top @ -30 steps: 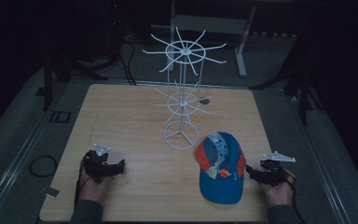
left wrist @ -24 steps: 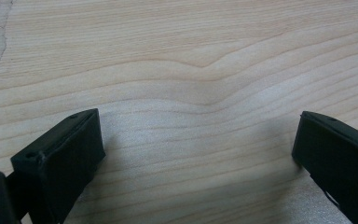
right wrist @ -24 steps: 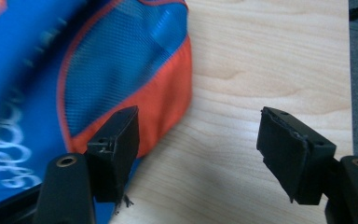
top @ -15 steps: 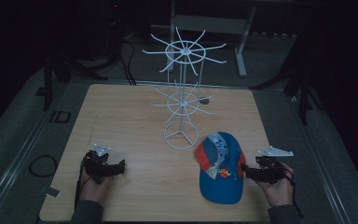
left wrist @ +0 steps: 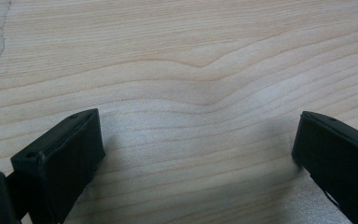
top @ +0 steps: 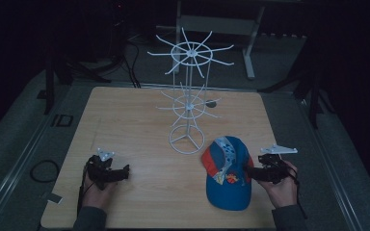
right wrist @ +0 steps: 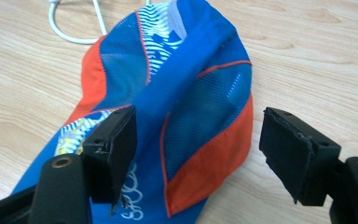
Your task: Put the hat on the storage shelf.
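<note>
A blue and orange cap point(top: 227, 173) lies flat on the wooden table point(top: 135, 120), right of centre near the front. My right gripper point(top: 248, 173) is open at the cap's right side. In the right gripper view its jaws stand wide on either side of the cap's crown point(right wrist: 191, 107), with the left jaw low over the fabric. A white wire hat stand point(top: 188, 96) with radial prongs rises mid-table, just behind the cap. My left gripper point(top: 125, 171) rests open at the front left over bare wood point(left wrist: 191, 93), nothing between its jaws.
The stand's round wire base point(top: 187, 143) sits just left of the cap's back, and a loop of it shows beyond the cap point(right wrist: 74, 28). A small dark disc point(top: 211, 103) lies behind the stand. The table's front edge runs close to both hands.
My right gripper has moved left toward the cap, so its jaws now straddle the crown. The left gripper and the cap have stayed in place.
</note>
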Motion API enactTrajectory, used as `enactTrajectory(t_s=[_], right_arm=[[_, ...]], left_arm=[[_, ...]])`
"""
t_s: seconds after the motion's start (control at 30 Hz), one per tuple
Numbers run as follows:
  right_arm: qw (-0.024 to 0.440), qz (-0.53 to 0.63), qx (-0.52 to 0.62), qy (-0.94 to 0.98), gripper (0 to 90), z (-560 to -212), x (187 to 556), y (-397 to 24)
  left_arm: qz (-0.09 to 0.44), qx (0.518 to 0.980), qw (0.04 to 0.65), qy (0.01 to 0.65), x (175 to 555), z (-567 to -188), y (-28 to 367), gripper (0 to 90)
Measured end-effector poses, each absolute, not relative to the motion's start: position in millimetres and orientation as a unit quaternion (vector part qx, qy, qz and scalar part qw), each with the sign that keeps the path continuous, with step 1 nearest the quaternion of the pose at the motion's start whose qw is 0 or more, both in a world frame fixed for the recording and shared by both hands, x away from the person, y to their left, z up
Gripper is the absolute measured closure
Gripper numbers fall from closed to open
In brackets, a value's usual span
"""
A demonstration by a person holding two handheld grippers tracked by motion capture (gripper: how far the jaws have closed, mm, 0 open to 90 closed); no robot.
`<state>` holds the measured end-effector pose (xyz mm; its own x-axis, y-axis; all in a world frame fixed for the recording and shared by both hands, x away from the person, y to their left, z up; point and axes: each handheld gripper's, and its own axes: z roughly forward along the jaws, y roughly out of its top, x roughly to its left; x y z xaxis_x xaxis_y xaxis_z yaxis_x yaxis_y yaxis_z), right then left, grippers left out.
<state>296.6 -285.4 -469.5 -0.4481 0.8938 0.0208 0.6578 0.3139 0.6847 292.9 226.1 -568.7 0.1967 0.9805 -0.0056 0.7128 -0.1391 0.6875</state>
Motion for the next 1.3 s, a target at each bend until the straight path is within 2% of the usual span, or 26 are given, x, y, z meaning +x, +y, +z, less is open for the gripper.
enactTrajectory(t_s=[0.47,0.8,0.97,1.3], right_arm=[[0.168,0.29,0.502,0.798,22.6,-467.9,316.6,-262.2],[0.161,0.276,0.519,0.793,24.0,-472.5,329.7,-253.2],[0.154,0.27,0.526,0.792,29.2,-477.8,334.5,-249.5],[0.123,0.248,0.54,0.795,34.1,-490.0,343.1,-244.5]], left_arm=[[0.233,0.719,0.288,0.589,292.8,-568.7,226.0,2.3],[0.232,0.72,0.288,0.587,292.8,-568.6,226.0,2.3],[0.232,0.719,0.289,0.588,292.8,-568.7,225.8,2.3],[0.232,0.719,0.289,0.588,292.8,-568.7,225.6,2.3]])
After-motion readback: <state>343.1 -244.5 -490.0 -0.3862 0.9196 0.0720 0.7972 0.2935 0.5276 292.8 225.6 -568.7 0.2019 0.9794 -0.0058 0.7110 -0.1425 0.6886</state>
